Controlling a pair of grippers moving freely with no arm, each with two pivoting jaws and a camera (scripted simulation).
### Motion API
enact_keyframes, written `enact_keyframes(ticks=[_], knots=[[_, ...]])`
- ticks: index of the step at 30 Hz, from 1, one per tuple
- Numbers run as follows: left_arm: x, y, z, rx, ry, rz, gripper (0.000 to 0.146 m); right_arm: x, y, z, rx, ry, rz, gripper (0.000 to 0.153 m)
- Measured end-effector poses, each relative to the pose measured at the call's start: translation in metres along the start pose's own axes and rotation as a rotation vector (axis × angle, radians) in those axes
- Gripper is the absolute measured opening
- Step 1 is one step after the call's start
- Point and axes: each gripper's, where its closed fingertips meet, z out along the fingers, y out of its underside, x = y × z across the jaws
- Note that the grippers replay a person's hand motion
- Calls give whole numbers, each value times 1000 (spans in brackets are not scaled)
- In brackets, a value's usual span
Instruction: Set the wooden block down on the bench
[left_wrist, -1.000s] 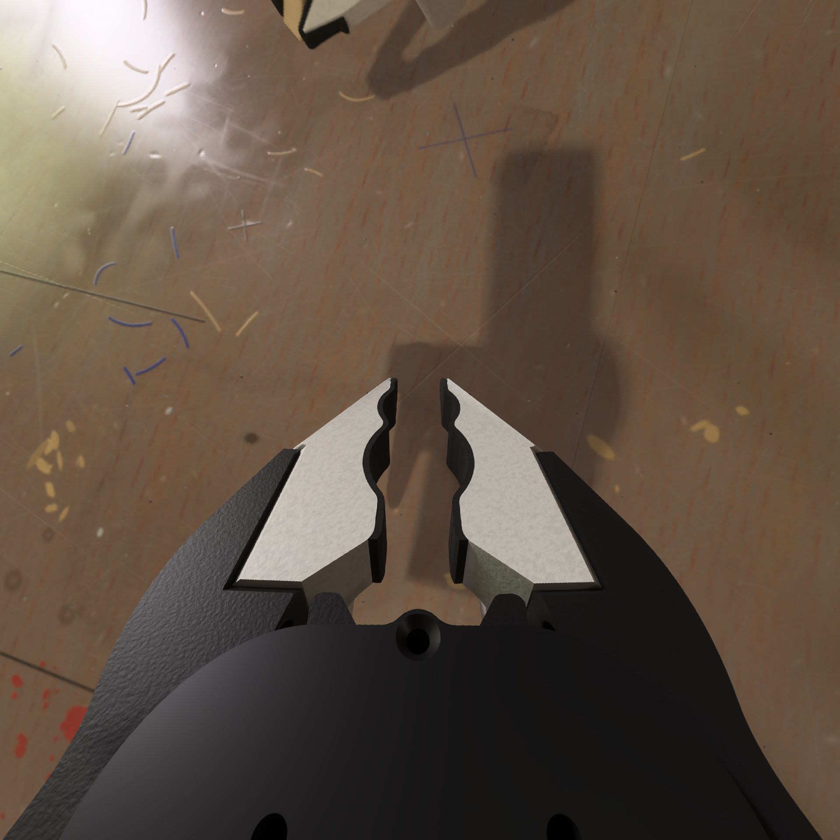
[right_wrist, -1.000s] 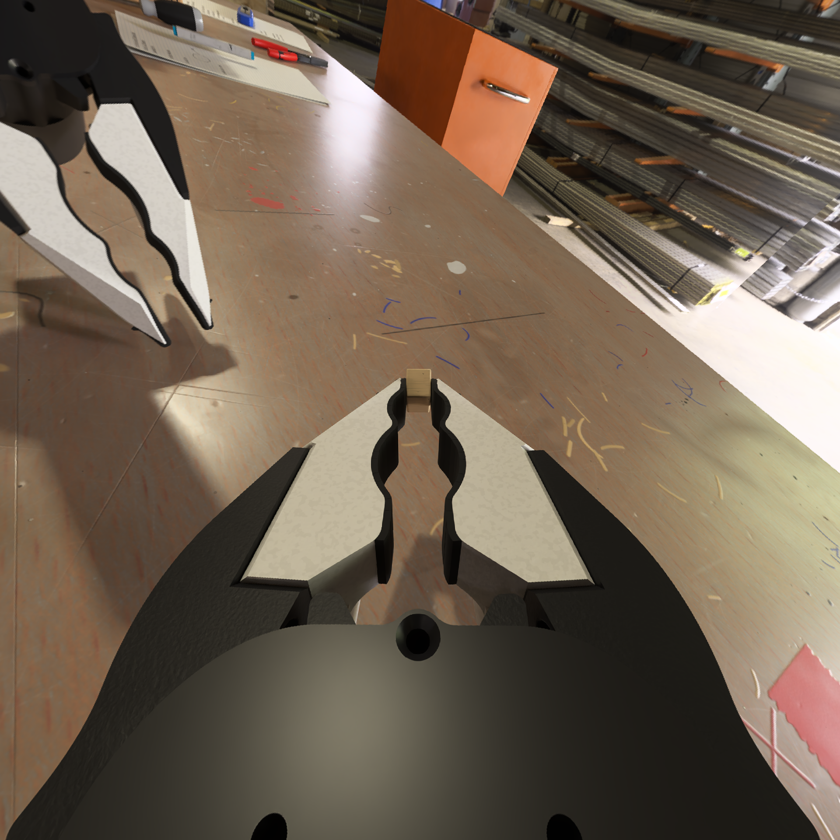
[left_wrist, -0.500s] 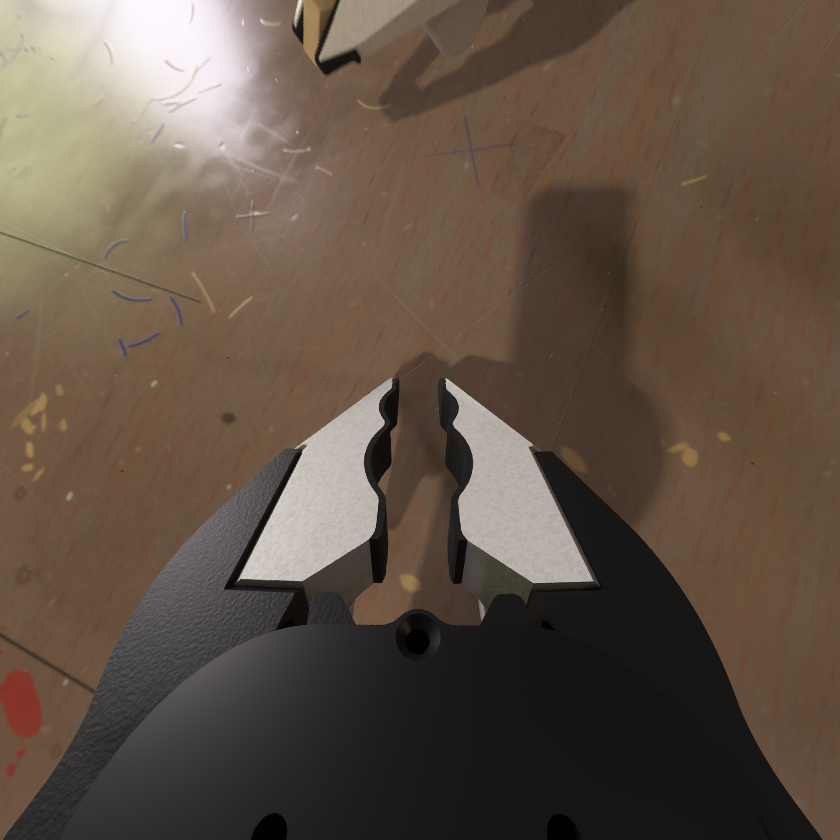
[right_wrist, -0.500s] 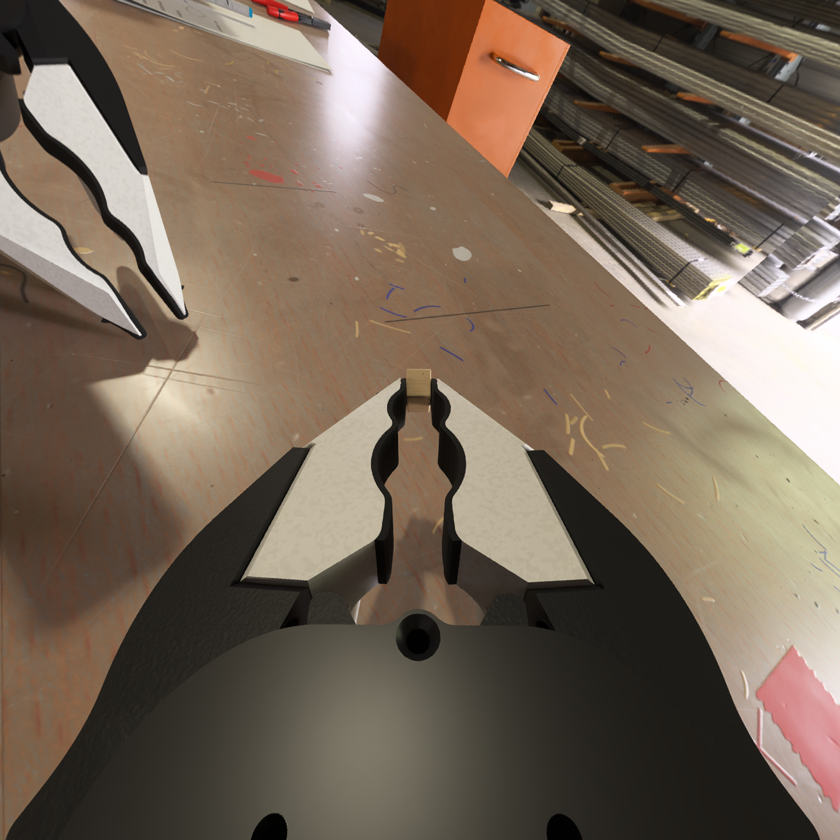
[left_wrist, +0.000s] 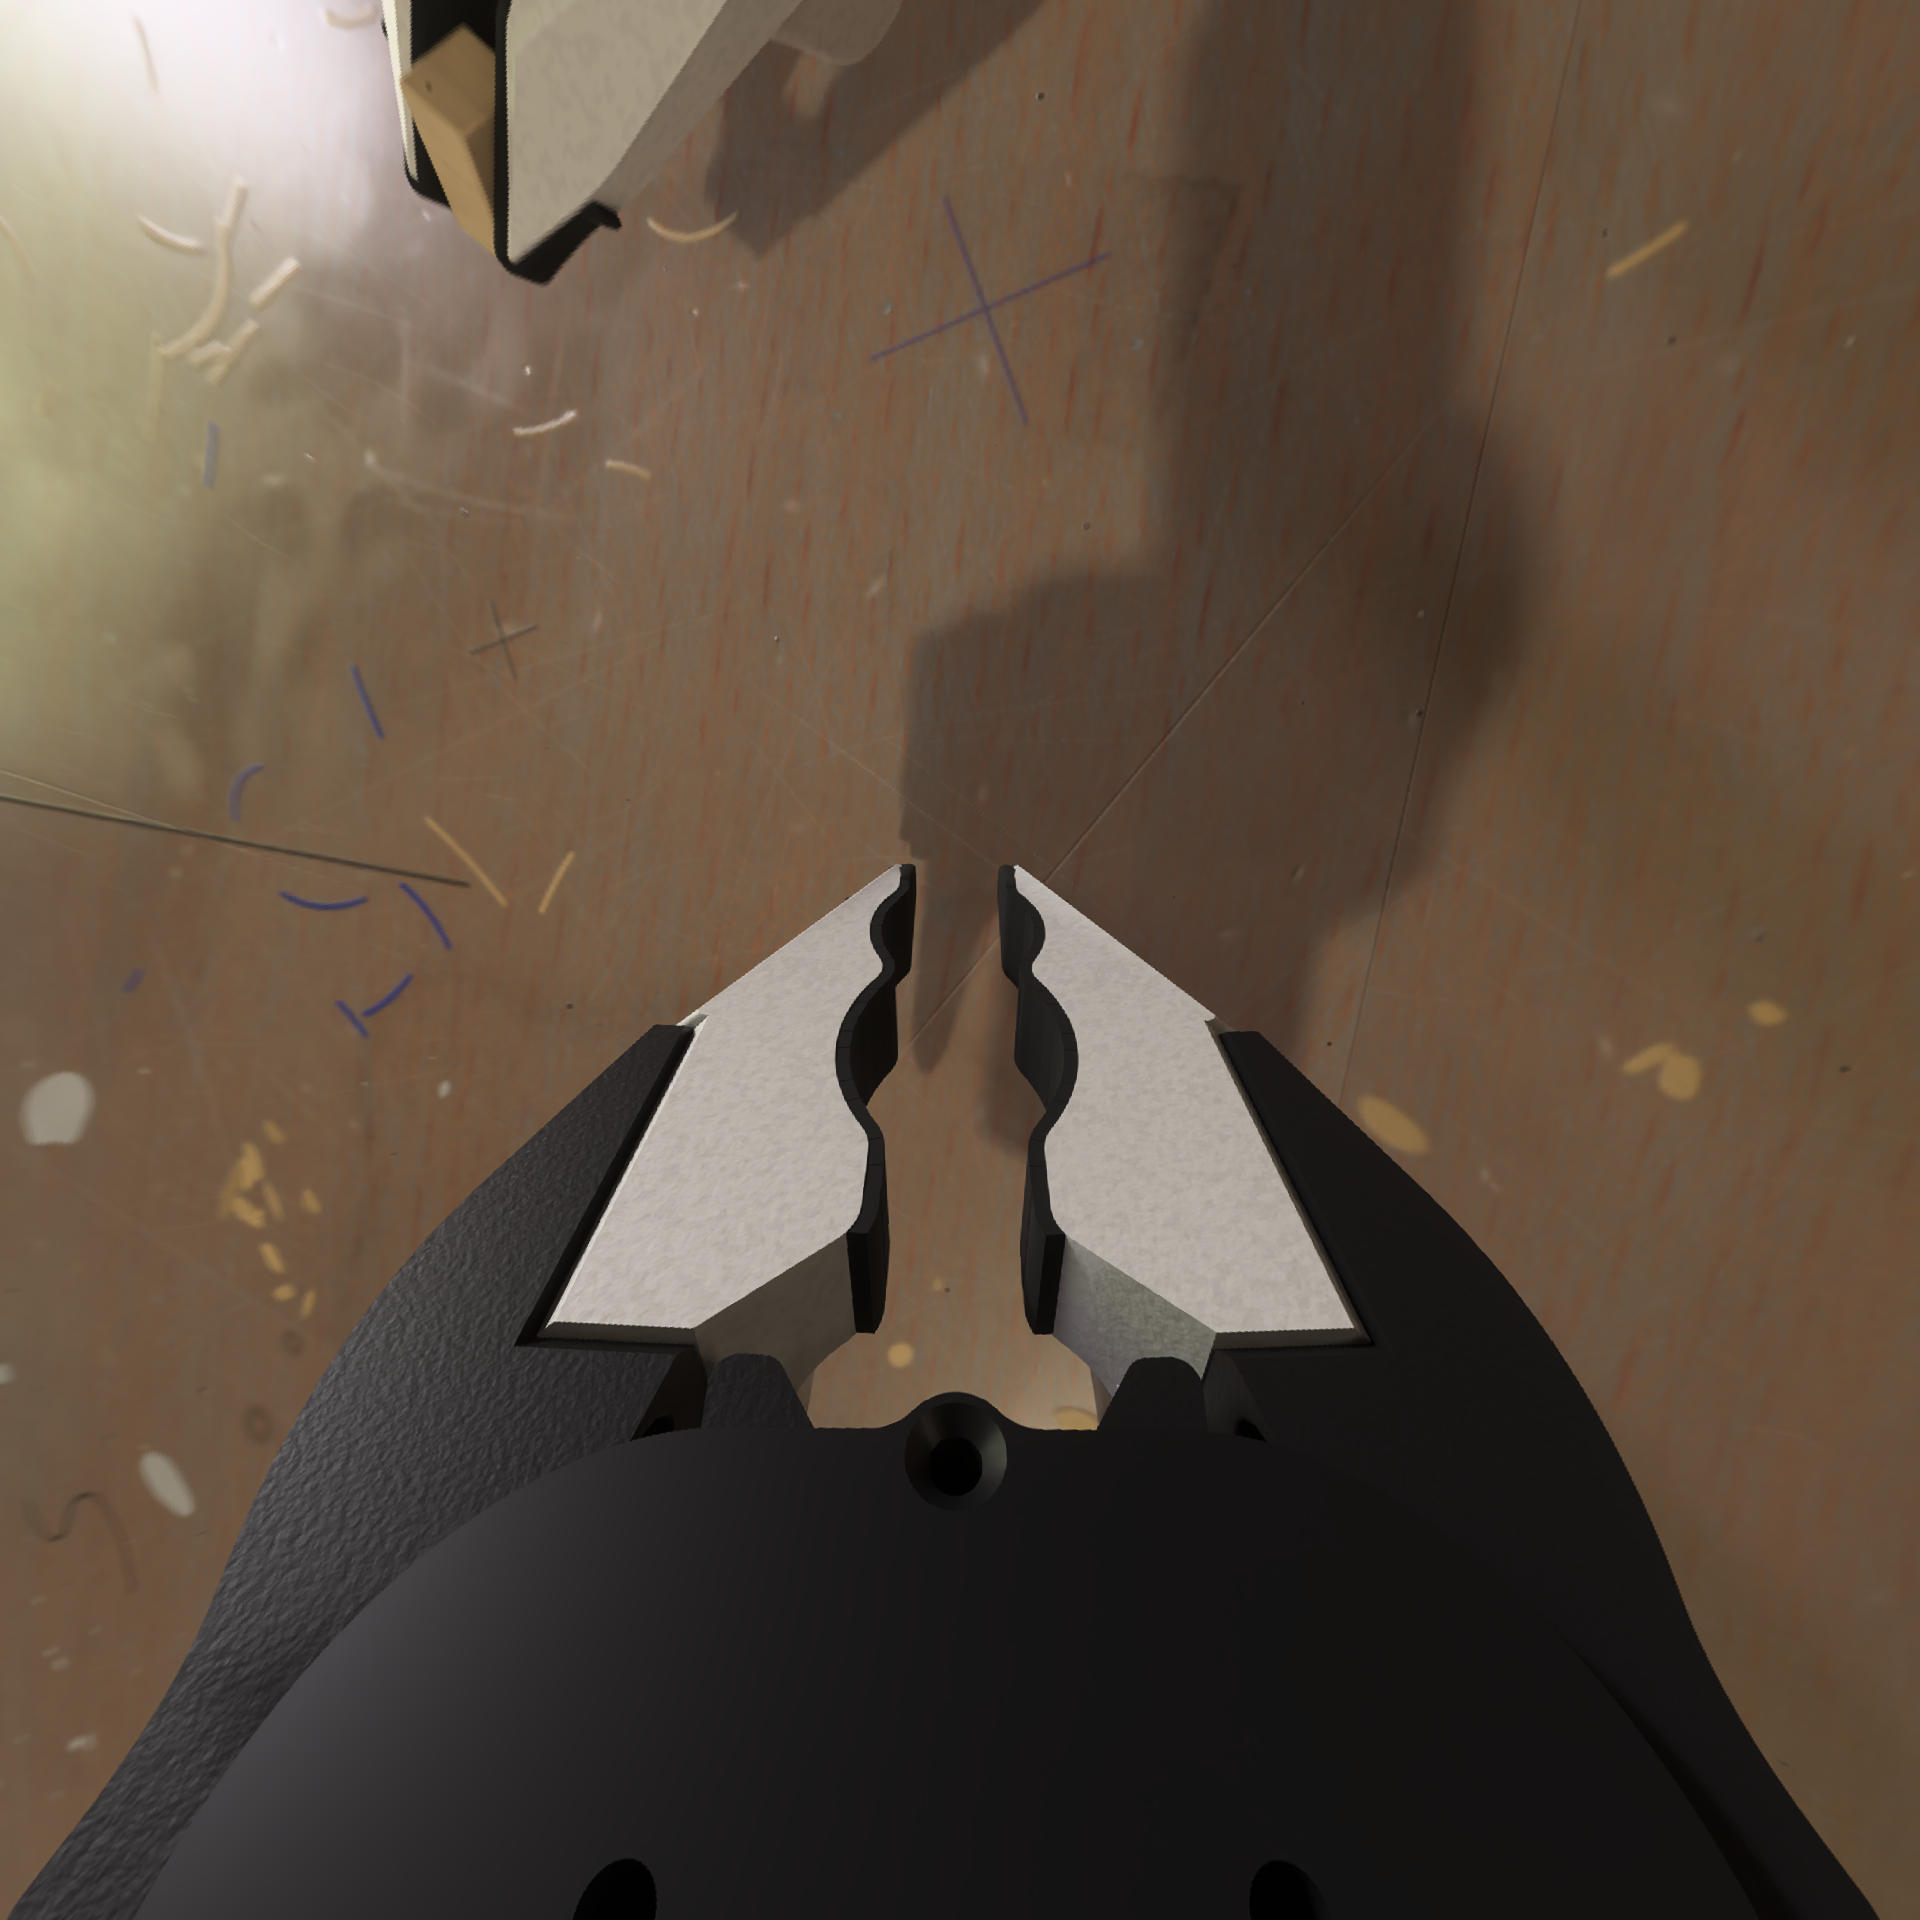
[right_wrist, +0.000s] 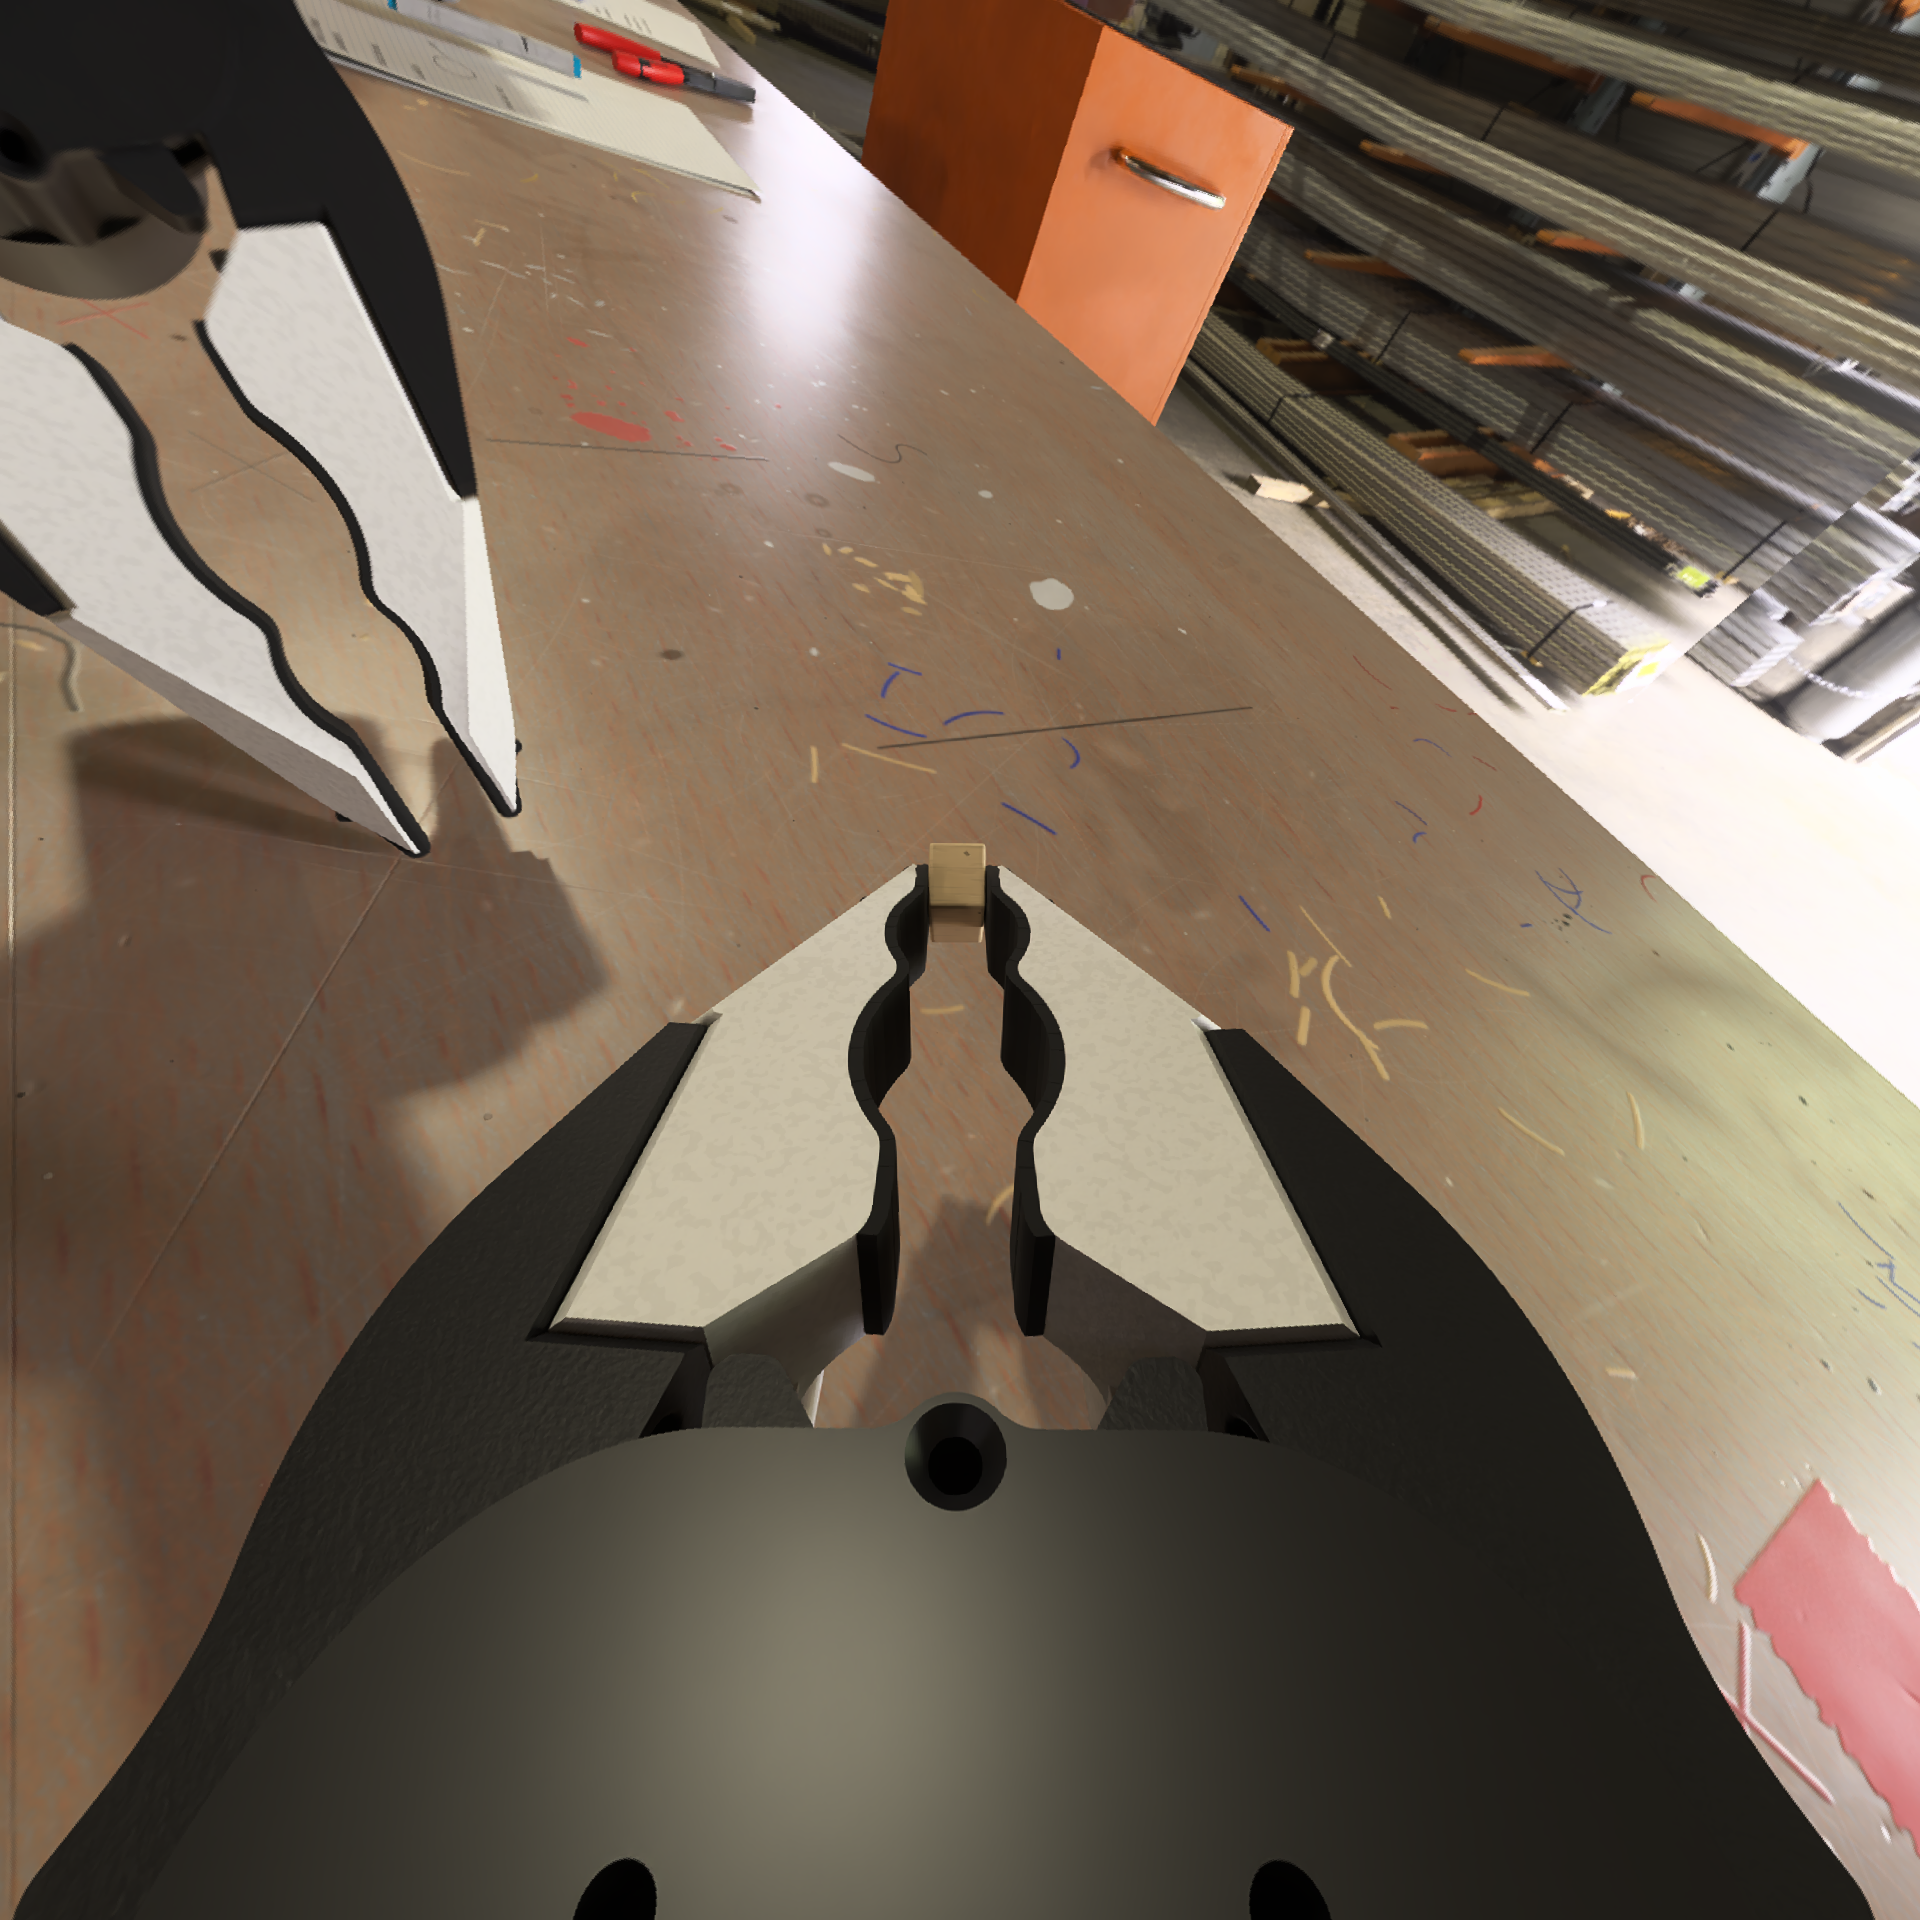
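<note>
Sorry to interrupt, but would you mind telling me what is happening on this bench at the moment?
The right hand-held gripper is pinching a small wooden block at its fingertips, held above the scuffed bench and not yet set down. The left hand-held gripper hangs nearby over the bench, empty, with a narrow gap between its fingers. An orange cabinet stands beyond the bench edge.

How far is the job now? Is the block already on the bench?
Done: the right tool has the block pinched at its fingertips. In hand: it holds the block above the bench. Left: lower it and release. The left tool is empty, slightly open.
</note>
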Motion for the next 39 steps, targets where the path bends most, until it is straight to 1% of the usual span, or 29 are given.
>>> enact_keyframes(ticks=[2,6,9,14,16,20,26,29,32,37,39], knots=[[1,0,2,-15,51,-58,11,0,-1,-1,9,-2,3,10],[-1,0,3,1,87,-163,4,-4,-2,-1,13,-27,-9,10],[-10,-2,5,42,49,-227,2,-9,-2,-2,16,-52,-28,10],[-36,-12,9,177,-30,-483,2,-15,-2,-3,19,-78,-47,10],[-38,-14,13,182,-32,-528,2,-17,0,-1,2,-84,-56,10],[-35,-15,23,163,-26,-519,2,-21,8,1,-54,-104,-90,10],[-37,-16,26,157,-2,-514,2,-33,27,8,-189,-163,-159,9],[-37,-16,26,160,0,-511,2,-34,30,8,-199,-171,-150,10],[-37,-17,26,164,8,-514,2,-36,40,6,-265,-208,-151,10],[-36,-18,25,180,23,-486,4,-37,43,-1,-273,-239,-132,10],[-37,-22,19,222,34,-488,5,-39,42,-4,-251,-262,-120,26]])
